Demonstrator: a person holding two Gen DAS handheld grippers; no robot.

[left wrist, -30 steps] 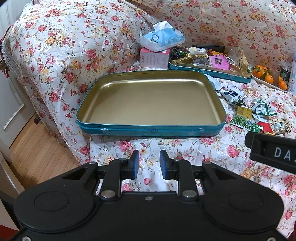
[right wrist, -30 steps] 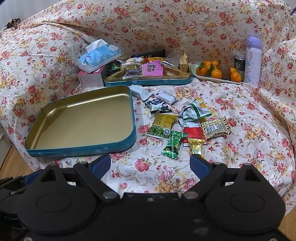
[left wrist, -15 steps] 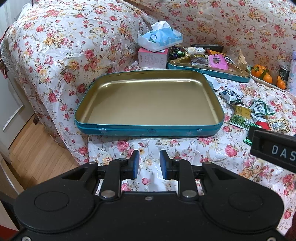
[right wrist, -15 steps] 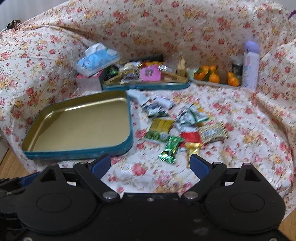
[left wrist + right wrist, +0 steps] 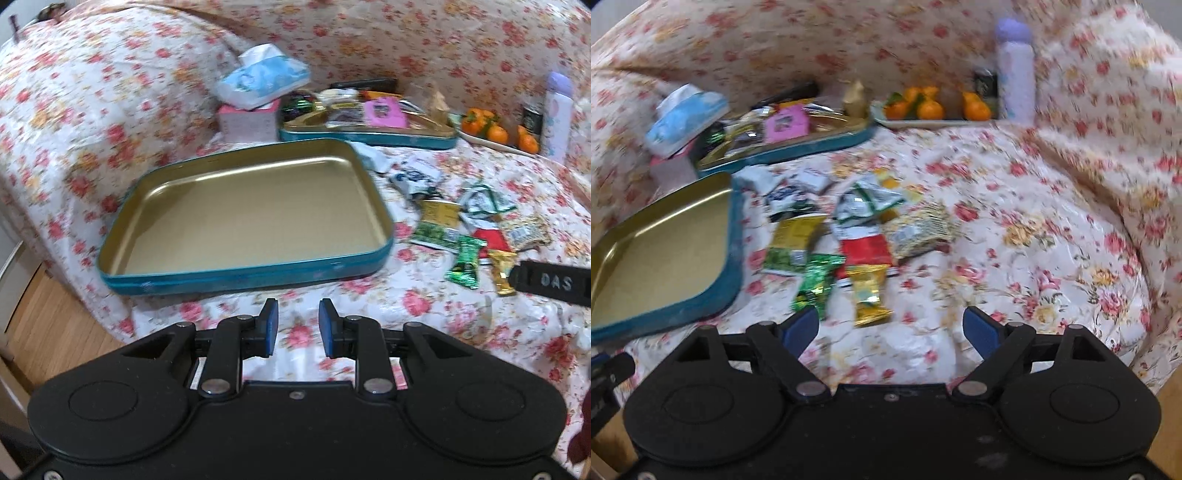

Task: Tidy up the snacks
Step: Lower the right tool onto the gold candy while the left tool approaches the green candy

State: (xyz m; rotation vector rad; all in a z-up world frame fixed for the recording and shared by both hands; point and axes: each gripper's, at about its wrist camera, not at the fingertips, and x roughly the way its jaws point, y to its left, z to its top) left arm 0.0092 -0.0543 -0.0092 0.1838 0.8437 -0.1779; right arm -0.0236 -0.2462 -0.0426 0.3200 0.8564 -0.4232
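Floral cloth (image 5: 1015, 206) covers the whole surface, and above it the right gripper (image 5: 891, 326) has its jaws wide apart and closing with nothing between them, a gold packet (image 5: 868, 295) and a green packet (image 5: 814, 282) lying just beyond the tips. Past those the other snacks (image 5: 864, 225) lie scattered, right of the empty tin (image 5: 247, 206). Nearer and left, the left gripper (image 5: 295, 326) has its jaws narrowly apart over bare cloth, the tin just beyond and a filled tray (image 5: 369, 134) farther back.
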